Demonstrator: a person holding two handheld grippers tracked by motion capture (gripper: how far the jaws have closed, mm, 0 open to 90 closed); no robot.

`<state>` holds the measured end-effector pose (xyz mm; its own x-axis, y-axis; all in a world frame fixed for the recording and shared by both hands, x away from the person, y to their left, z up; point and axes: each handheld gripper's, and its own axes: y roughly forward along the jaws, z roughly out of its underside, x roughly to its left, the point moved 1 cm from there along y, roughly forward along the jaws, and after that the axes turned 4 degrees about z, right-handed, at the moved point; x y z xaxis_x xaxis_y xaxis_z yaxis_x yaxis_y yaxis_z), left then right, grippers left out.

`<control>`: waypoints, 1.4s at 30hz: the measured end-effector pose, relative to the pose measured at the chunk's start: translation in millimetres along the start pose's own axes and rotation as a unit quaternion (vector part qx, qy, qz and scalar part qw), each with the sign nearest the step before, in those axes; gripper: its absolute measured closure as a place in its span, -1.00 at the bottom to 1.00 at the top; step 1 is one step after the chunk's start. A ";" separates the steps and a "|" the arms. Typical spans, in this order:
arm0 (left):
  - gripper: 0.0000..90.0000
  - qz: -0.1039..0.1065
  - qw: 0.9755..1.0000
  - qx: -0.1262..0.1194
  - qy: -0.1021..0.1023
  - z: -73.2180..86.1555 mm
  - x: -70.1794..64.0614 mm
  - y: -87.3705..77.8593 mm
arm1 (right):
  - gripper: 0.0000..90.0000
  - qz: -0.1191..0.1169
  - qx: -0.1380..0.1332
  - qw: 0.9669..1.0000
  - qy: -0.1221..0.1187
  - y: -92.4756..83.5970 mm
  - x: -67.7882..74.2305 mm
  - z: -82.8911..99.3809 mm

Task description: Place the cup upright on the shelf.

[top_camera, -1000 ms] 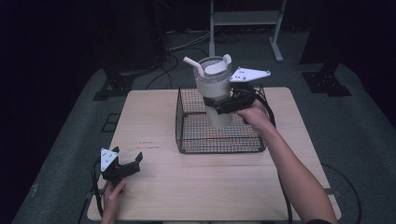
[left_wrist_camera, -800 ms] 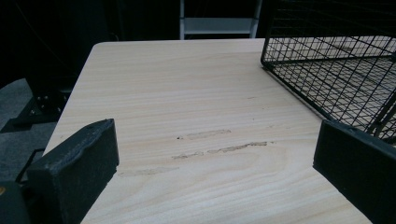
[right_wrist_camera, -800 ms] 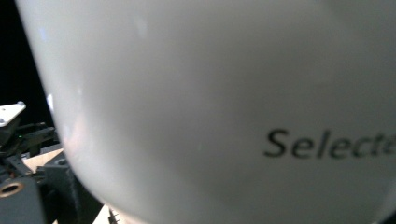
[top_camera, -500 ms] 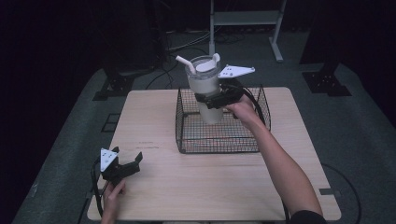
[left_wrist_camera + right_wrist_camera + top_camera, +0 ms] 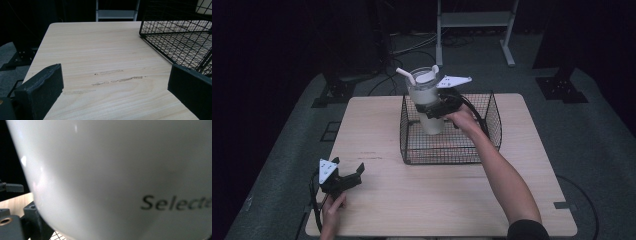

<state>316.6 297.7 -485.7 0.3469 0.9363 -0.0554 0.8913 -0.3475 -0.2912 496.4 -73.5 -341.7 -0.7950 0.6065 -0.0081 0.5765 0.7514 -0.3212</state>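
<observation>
While the right tongs (image 5: 433, 108) are clamping the white tumbler (image 5: 428, 102) around its middle, the person's right hand (image 5: 463, 120) is carrying it at the left side of the wire basket (image 5: 489, 131), with the base hanging down inside the mesh walls. Whether the base is touching the basket floor, I cannot tell. In the right gripper view the tumbler wall (image 5: 120, 175) is pressing right up to the camera, with part of a printed word showing.

Compared with 1 s ago, the tumbler is sitting further left and leaning a little; 0.5 s ago it was already drifting that way. I judge this as a lift-out toward the desk (image 5: 452, 200), or a shuffle inside the basket; the straw (image 5: 406, 76) and lid are staying on, so tipping is the risk.

Left tongs (image 5: 343, 175) are resting released near the desk's front left corner, jaws wide apart, gripping nothing, same spot as 1 s ago. In the left gripper view bare wood (image 5: 100, 62) is lying between the jaws, with the basket corner (image 5: 175, 37) at upper right.
</observation>
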 end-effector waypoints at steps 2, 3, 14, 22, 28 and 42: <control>-1.00 0.000 1.000 0.000 0.000 0.0 -0.1 -0.1 | -0.91 -0.003 0.010 1.000 0.003 8.0 -1.3 5.7; -1.00 0.000 1.000 0.000 0.000 0.0 -0.1 -0.1 | -0.91 -0.003 0.010 1.000 0.003 8.0 -1.3 5.7; -1.00 0.000 1.000 -0.001 -0.001 0.1 -0.2 -0.2 | -0.91 -0.014 0.046 0.999 0.001 30.5 -5.9 25.8; -1.00 0.001 1.000 -0.002 -0.001 0.1 0.0 -0.2 | -0.91 -0.015 0.055 0.998 0.010 40.5 -10.7 34.8; -1.00 0.001 1.000 -0.001 0.000 0.1 -0.3 -0.3 | -0.92 -0.012 0.070 0.997 0.007 49.6 -9.4 42.3; -1.00 0.002 1.000 -0.003 -0.002 0.3 -0.4 -0.2 | -0.92 -0.019 0.080 0.997 -0.013 56.0 -7.6 54.6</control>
<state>316.2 297.4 -485.9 0.3499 0.9349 -0.0600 0.8918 -0.3520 -0.2843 524.5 -50.2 -411.3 -0.8218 0.5695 -0.0167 0.5096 0.7216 -0.4687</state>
